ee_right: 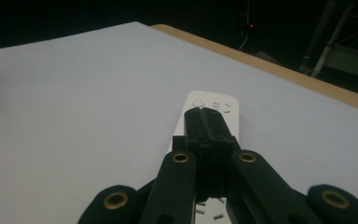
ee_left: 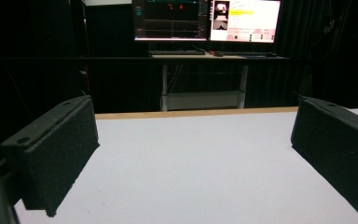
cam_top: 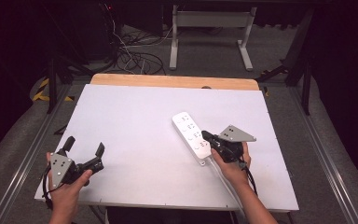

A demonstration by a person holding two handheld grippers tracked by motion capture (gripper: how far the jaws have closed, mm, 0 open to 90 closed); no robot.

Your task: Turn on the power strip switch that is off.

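Observation:
A white power strip (cam_top: 189, 131) lies slantwise on the white table top (cam_top: 135, 121), right of centre. My right gripper (cam_top: 206, 136) hovers over the strip's near half with its black jaws pressed together and nothing between them. In the right gripper view the shut right gripper (ee_right: 204, 115) points along the power strip (ee_right: 224, 103), whose far end with a round button shows past the tips. At the table's near left corner my left gripper (cam_top: 86, 145) is held in a hand, jaws wide apart. Bare table lies between the jaws of the left gripper (ee_left: 193, 158).
A wooden strip (cam_top: 172, 81) edges the table's far side. Beyond it stand a white desk frame (cam_top: 209, 28) and tangled floor cables (cam_top: 135, 56). Two lit monitors (ee_left: 205, 18) sit on a far desk. Metal rails (cam_top: 326, 163) run along both sides.

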